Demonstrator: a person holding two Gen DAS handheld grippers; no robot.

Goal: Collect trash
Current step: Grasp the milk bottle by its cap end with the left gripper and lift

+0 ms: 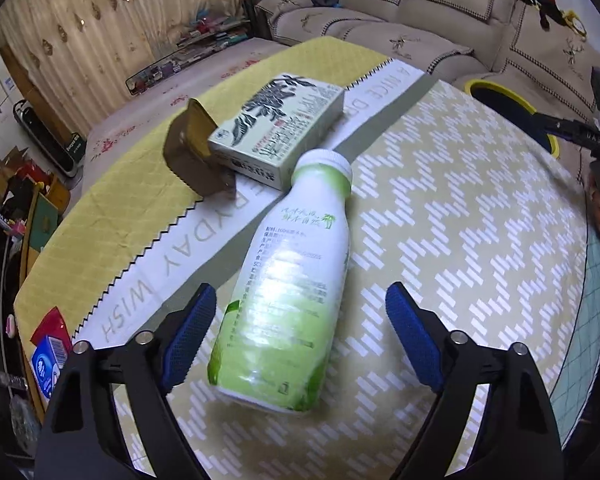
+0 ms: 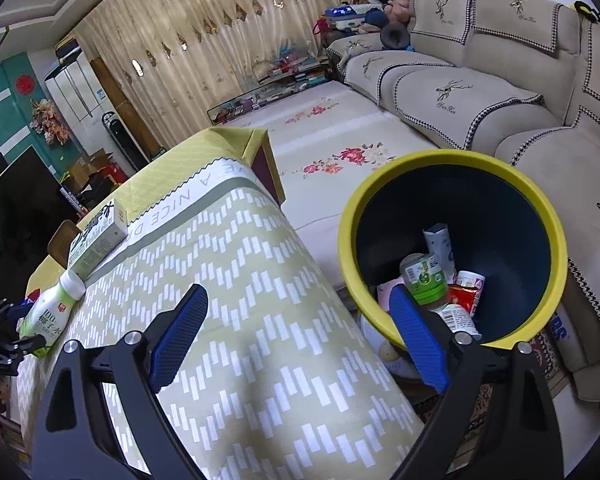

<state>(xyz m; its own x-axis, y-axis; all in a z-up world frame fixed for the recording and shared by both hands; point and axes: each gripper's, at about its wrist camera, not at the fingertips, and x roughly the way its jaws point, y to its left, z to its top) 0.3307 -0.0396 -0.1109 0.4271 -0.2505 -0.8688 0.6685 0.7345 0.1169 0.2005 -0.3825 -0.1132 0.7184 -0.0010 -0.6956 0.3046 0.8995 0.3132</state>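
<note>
While the green-and-white bottle (image 1: 284, 280) lies on its side on the counter (image 1: 460, 220), the left gripper (image 1: 300, 332) hangs over its lower half with the blue fingers (image 1: 188, 340) spread to either side. The pads stand clear of the plastic, so the bottle sits between them ungrasped. Its white cap (image 1: 326, 162) points away from the camera and lies just beside a pale carton (image 1: 278, 128) printed with dark brush lettering. That carton rests flat across the seam where a yellow cloth (image 1: 112, 200) meets the zigzag-patterned cover. A brown piece of packaging (image 1: 196, 152) stands against the carton's left end. At the counter's near-left edge lies a small red-and-blue pack (image 1: 50, 348).

In the right wrist view, the right gripper (image 2: 300, 340) is released too, its fingers (image 2: 180, 332) wide apart with nothing between them. It is poised over the counter's edge, next to a bin (image 2: 380, 320) with a yellow rim and a dark blue inside. The bin stands on the floor just beside the counter and already holds a small green-labelled bottle (image 2: 424, 276), a white tube-shaped pack (image 2: 440, 244), a red wrapper (image 2: 466, 298) and other scraps. The same bottle shows at the far left of this view, framed by the left gripper's black arms. A beige sofa (image 2: 480, 92) runs behind the bin.
</note>
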